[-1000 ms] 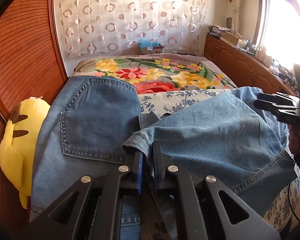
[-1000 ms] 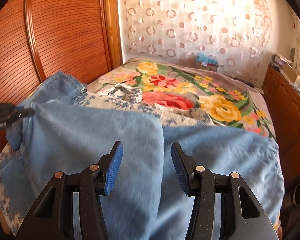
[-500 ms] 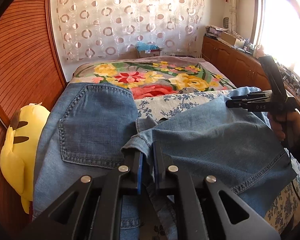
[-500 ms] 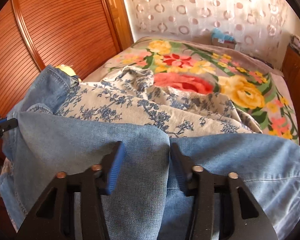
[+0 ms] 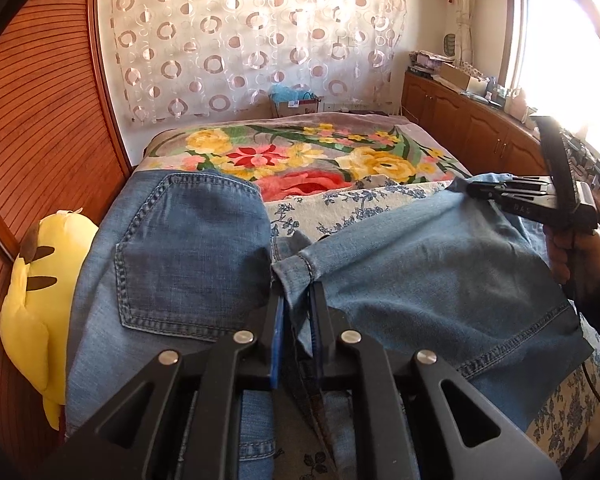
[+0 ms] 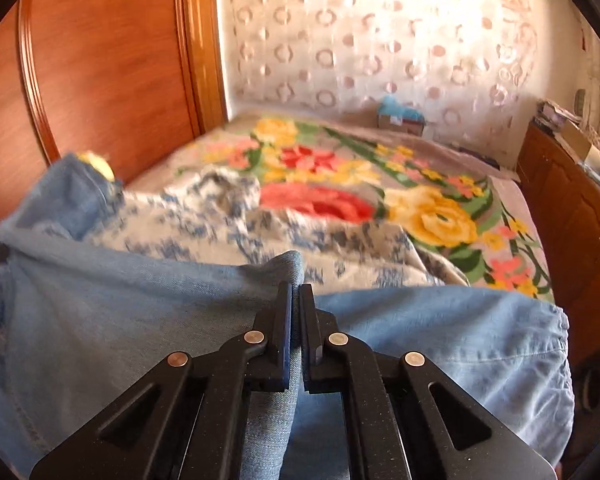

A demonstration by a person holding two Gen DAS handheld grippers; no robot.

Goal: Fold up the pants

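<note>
Spreading across most of both views, a bed covered by a grey blanket with large yellow and red flowers [image 5: 300,152] carries a white sheet printed with blue blossoms [image 5: 340,208], and over that lie the light blue denim pants [image 5: 420,280]. Their seat with its stitched back pocket [image 5: 188,256] rests flat at the left side, beside a yellow plush toy [image 5: 32,292] wedged against the ribbed wooden wardrobe door [image 5: 40,120]. One leg is doubled over toward the right, its hem [image 5: 528,332] lying on the blue-printed sheet.

Near the hemmed corner at the fold, the left gripper [image 5: 296,312] has its black fingers pinched together on a bunch of denim. Farther right, the right gripper [image 6: 295,300] is likewise clamped on a raised ridge of the pants; that view is blurred, so how much cloth it holds is probably not judgeable. Seen from the left wrist, it sits at the far edge of the folded leg.
</note>
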